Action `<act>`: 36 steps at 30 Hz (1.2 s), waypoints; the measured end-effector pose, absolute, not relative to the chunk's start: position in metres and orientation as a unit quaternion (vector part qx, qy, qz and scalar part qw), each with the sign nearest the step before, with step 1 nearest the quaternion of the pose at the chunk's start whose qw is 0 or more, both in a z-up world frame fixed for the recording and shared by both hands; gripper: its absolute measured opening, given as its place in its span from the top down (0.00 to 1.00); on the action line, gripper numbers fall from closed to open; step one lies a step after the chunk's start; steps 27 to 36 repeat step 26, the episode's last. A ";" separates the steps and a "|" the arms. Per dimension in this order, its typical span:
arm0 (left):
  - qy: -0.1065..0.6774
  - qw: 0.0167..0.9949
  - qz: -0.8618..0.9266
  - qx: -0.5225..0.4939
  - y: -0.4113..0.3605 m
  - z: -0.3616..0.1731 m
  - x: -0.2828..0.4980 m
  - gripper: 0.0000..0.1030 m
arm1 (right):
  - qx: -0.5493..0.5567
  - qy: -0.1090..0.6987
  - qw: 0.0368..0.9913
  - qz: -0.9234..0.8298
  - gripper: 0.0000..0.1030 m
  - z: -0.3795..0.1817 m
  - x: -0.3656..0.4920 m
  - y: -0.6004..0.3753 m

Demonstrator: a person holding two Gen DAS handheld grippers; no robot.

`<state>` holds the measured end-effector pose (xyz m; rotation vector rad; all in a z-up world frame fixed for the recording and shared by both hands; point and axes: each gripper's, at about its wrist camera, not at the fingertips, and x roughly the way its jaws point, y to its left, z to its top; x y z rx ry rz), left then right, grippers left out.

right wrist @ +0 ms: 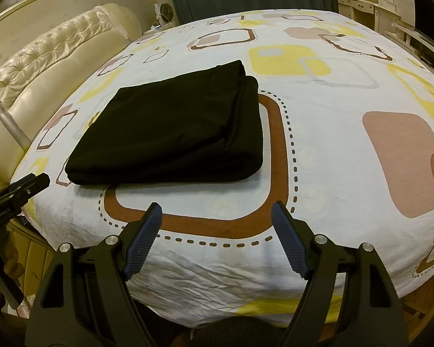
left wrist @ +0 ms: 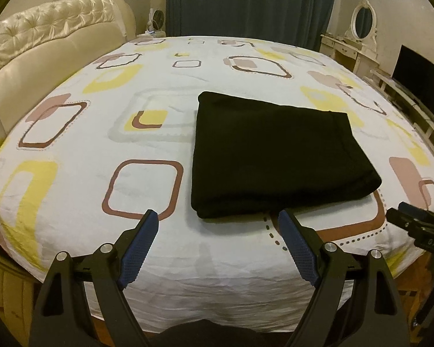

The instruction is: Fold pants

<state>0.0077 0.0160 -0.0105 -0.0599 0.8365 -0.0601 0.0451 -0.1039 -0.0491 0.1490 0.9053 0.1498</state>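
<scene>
The black pants (left wrist: 275,156) lie folded into a flat rectangular stack on the bed, also seen in the right wrist view (right wrist: 176,133). My left gripper (left wrist: 218,217) is open and empty, held just in front of the stack's near edge above the sheet. My right gripper (right wrist: 217,209) is open and empty, a little nearer than the stack and to its right. The right gripper's tip shows at the right edge of the left wrist view (left wrist: 410,219); the left gripper's tip shows at the left edge of the right wrist view (right wrist: 29,186).
The bed (left wrist: 101,133) has a white sheet with yellow, pink and brown squares. A cream tufted headboard (left wrist: 49,46) is at left. A white dresser with an oval mirror (left wrist: 361,29) and a dark TV (left wrist: 419,84) stand at right. Dark curtains (left wrist: 246,0) hang behind.
</scene>
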 end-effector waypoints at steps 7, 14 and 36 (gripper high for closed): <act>0.409 0.912 -0.027 -0.032 0.018 -0.011 0.008 0.18 | 0.068 0.438 0.893 0.075 0.25 -0.050 0.046 -0.104; 0.414 0.909 -0.022 -0.054 0.022 -0.013 0.008 0.15 | 0.068 0.440 0.892 0.077 0.25 -0.051 0.046 -0.104; 0.387 0.921 0.027 -0.030 0.089 0.003 0.113 0.15 | 0.093 0.413 0.901 0.093 0.18 -0.021 0.102 -0.129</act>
